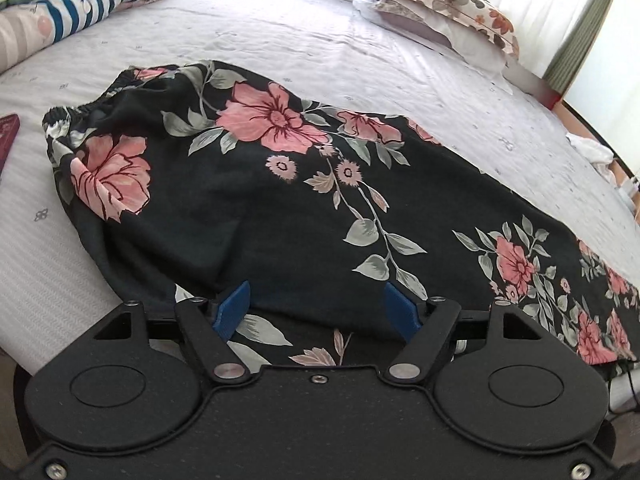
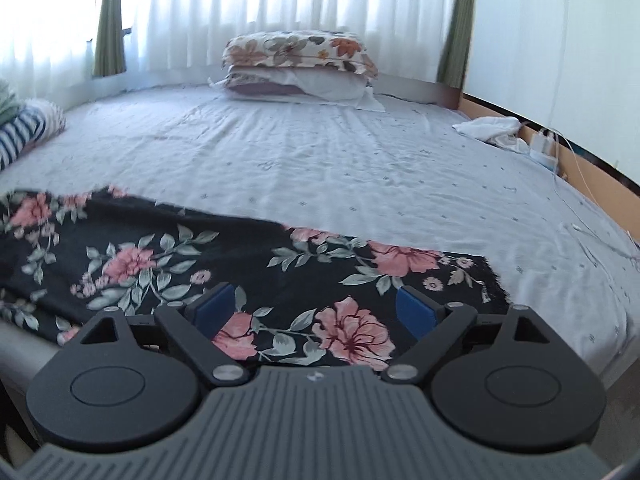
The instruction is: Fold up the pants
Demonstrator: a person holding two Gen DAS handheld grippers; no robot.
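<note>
Pants, thin, floppy floral cloth, lie flat along the bed's near edge, elastic waistband far left; left gripper gapes wide, empty, over the seat; right view: right gripper equally wide, empty, above the leg hems, probably the best pinch point.

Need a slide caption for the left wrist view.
Open left gripper poised at the near edge of black floral pants spread on the bed.
</note>
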